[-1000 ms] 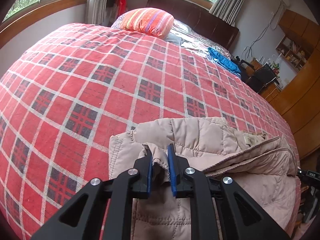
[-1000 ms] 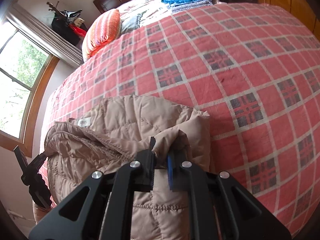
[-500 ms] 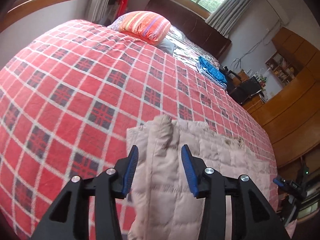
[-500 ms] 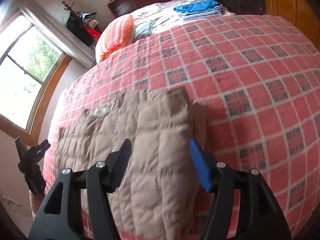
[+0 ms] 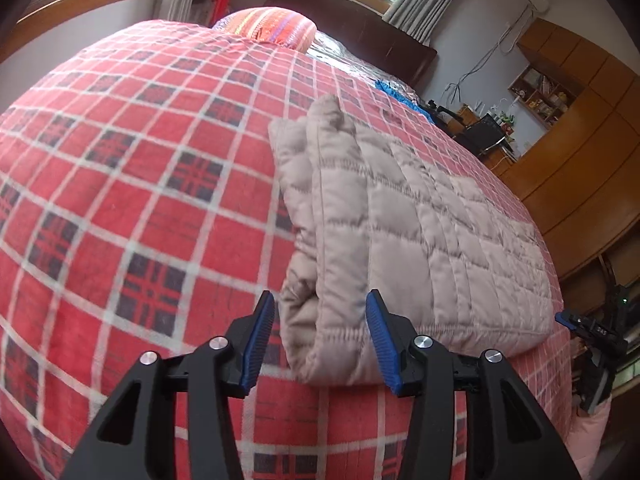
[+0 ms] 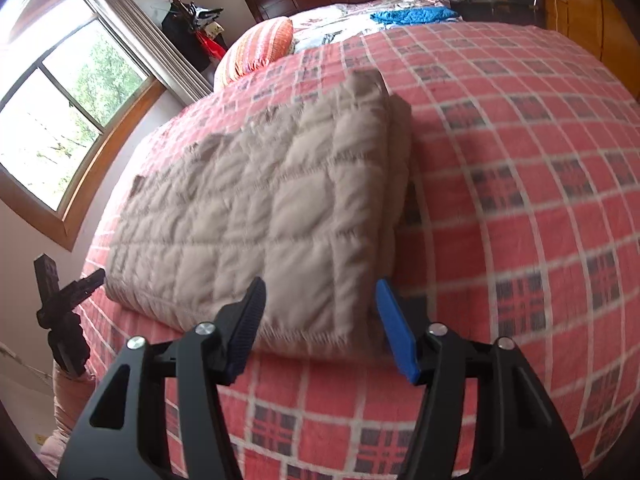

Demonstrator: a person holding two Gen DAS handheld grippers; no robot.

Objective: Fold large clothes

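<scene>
no readable text, labels, brands or numbers anywhere

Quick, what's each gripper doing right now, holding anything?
Left gripper: open, holding nothing, at the folded jacket.
Right gripper: open, holding nothing.

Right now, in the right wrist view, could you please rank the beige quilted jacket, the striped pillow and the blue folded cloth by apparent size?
1. beige quilted jacket, by far the largest.
2. striped pillow.
3. blue folded cloth.
The pillow and cloth look close in size and lie farther away, so their order is unsure.
</scene>
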